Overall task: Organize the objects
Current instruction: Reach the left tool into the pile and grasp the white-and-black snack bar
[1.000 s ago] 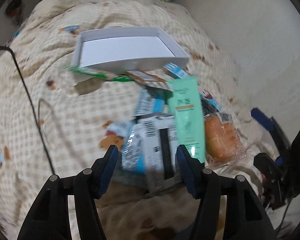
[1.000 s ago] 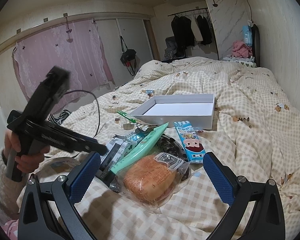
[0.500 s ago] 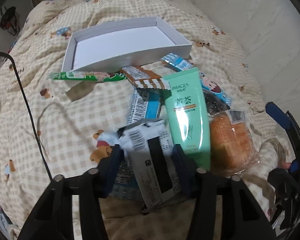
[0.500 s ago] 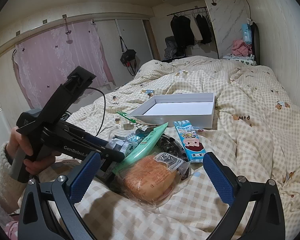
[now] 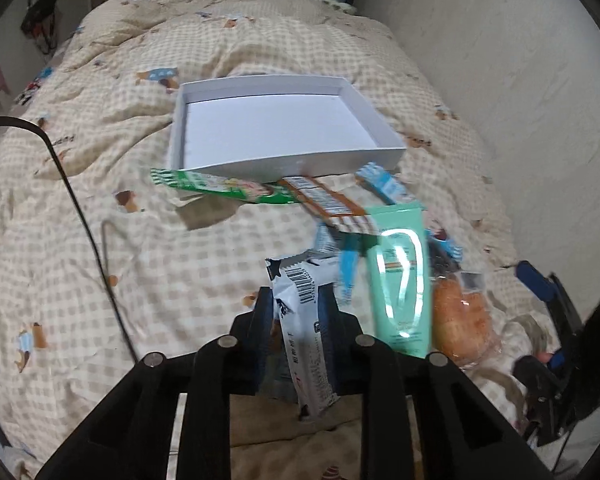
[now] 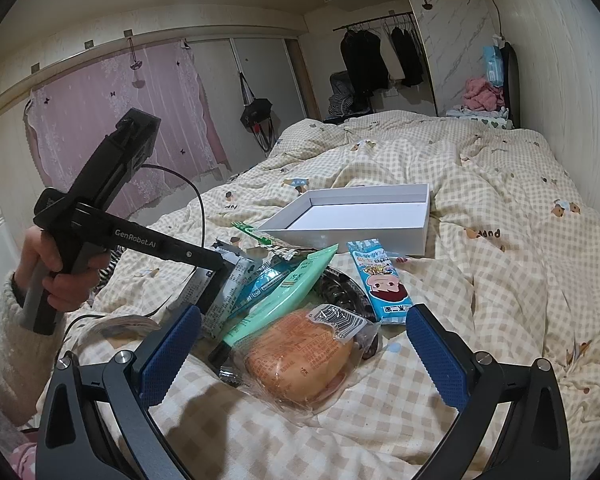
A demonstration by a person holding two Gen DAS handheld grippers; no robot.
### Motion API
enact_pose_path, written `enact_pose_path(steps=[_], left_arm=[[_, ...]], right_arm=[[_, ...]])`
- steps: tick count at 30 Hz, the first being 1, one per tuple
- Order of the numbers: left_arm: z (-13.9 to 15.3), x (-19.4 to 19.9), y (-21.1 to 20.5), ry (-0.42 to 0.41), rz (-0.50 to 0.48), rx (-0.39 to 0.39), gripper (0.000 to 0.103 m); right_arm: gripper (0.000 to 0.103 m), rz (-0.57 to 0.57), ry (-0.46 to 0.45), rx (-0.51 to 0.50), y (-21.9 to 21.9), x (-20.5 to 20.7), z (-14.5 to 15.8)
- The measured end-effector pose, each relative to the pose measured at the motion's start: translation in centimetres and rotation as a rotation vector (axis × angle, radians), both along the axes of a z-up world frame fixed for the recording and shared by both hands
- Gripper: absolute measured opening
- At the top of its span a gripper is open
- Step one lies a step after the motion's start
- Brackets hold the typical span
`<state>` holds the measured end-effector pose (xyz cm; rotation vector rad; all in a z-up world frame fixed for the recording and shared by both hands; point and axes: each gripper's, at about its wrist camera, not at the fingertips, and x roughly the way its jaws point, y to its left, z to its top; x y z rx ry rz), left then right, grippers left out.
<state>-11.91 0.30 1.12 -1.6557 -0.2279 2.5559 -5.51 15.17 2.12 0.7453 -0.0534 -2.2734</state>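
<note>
1. Snack packet, silver-white with a barcode, sits pinched between the pads of the left gripper at 6 o'clock in the left wrist view, at the near edge of the pile on the bed.
2. White box, the likely destination, lies open and empty at 12 o'clock from that packet; nothing appears sorted into it yet, so the task looks barely begun.
3. Pile at 3 o'clock from the held packet: mint-green tube, wrapped orange bun, blue cartoon-face packet, a brown-striped wrapper and a green stick packet, the last just beside the box's front wall.
4. Right gripper hangs with its blue pads spread wide and holding nothing, the bun framed between them but untouched.
5. Checked quilt of the bed carries everything; a black cable trails across it at 9 o'clock.
</note>
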Motion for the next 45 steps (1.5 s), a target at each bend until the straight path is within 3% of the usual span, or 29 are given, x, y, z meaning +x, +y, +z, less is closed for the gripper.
enact_pose_path(steps=[1,3,6,10,13,17,20,28,30,33,41,45], left_arm=[[0.0,0.0,0.0,-0.004,0.015,-0.036,0.031],[-0.2,-0.3,0.5,-0.014,0.04,-0.134,0.051],[-0.5,-0.2,1.7,-0.021,-0.013,-0.164,0.063],[-1.7,-0.3,3.2,-0.065,-0.07,-0.19,0.066],[-2.6,-0.6,3.1,-0.088,-0.032,-0.212,0.066],[-2.5,-0.6,1.5,-0.098,0.043,-0.121,0.07],[-2.4,-0.6,0.6,-0.096,0.099,-0.103,0.075],[-3.7,-0.6,0.8,-0.109,0.121,-0.027,0.075],[-3.4,-0.2,0.6,-0.082,0.136,-0.011,0.059],[-2.7,0.2,1.1,-0.047,0.101,-0.039,0.054],[-0.2,2.3,1.1,0.106,-0.055,-0.108,0.053],[-2.0,2.2,0.5,0.065,-0.073,-0.111,0.054]], right_arm=[[0.103,0.0,0.001,0.0,0.0,0.0,-0.1],[0.103,0.0,0.001,0.0,0.0,0.0,0.0],[0.103,0.0,0.001,-0.001,0.0,0.0,0.0],[0.103,0.0,0.001,-0.001,0.0,0.1,0.0],[0.103,0.0,0.001,-0.001,0.0,0.1,0.0],[0.103,0.0,0.0,-0.001,0.0,0.1,-0.1],[0.103,0.0,-0.001,-0.001,0.0,0.1,-0.1],[0.103,0.0,-0.004,-0.002,0.0,0.1,-0.1],[0.103,-0.001,-0.005,-0.003,0.0,0.1,-0.1],[0.103,-0.001,-0.008,-0.003,0.0,0.0,-0.2],[0.103,-0.002,-0.01,-0.004,-0.1,-0.2,-0.2],[0.103,-0.002,-0.011,-0.006,0.0,-0.2,-0.2]])
